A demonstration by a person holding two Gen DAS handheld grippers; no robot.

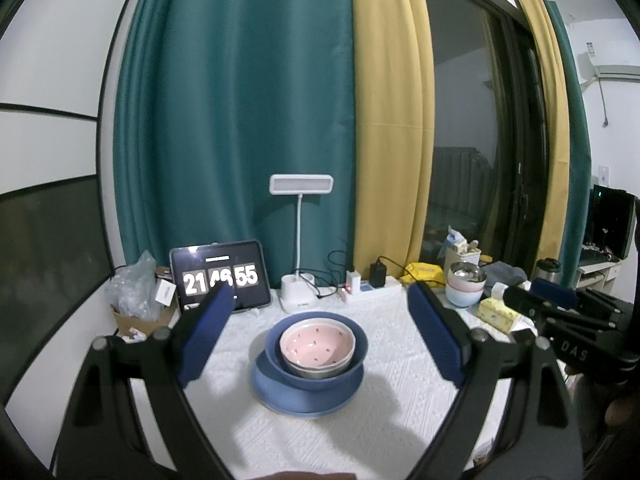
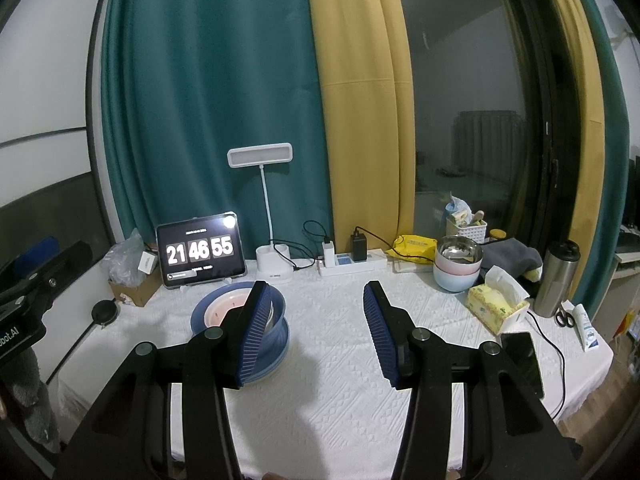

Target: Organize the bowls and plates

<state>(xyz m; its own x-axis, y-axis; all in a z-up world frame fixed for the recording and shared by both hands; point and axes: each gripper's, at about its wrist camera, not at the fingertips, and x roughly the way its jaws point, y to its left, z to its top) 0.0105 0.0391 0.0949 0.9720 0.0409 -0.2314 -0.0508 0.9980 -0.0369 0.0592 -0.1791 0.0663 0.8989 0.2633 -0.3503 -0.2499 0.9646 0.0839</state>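
A pink bowl [image 1: 318, 346] with small red dots sits nested inside a blue bowl [image 1: 352, 364], which stands on a blue plate [image 1: 272, 394] in the middle of the white tablecloth [image 1: 360, 436]. My left gripper [image 1: 320, 300] is open and empty, hovering above and in front of the stack. In the right wrist view the same stack [image 2: 208, 312] is at the left, partly hidden by my left finger. My right gripper [image 2: 316, 292] is open and empty, to the right of the stack. A second stack of bowls [image 2: 456, 268], steel in pink in pale blue, stands at the back right.
Along the back edge are a tablet clock [image 2: 200, 252], a white desk lamp [image 2: 272, 264], a power strip [image 2: 352, 264] and a yellow pouch [image 2: 412, 246]. At right are a tissue box [image 2: 496, 304], a phone [image 2: 524, 356], a steel tumbler [image 2: 556, 276] and scissors [image 2: 564, 318].
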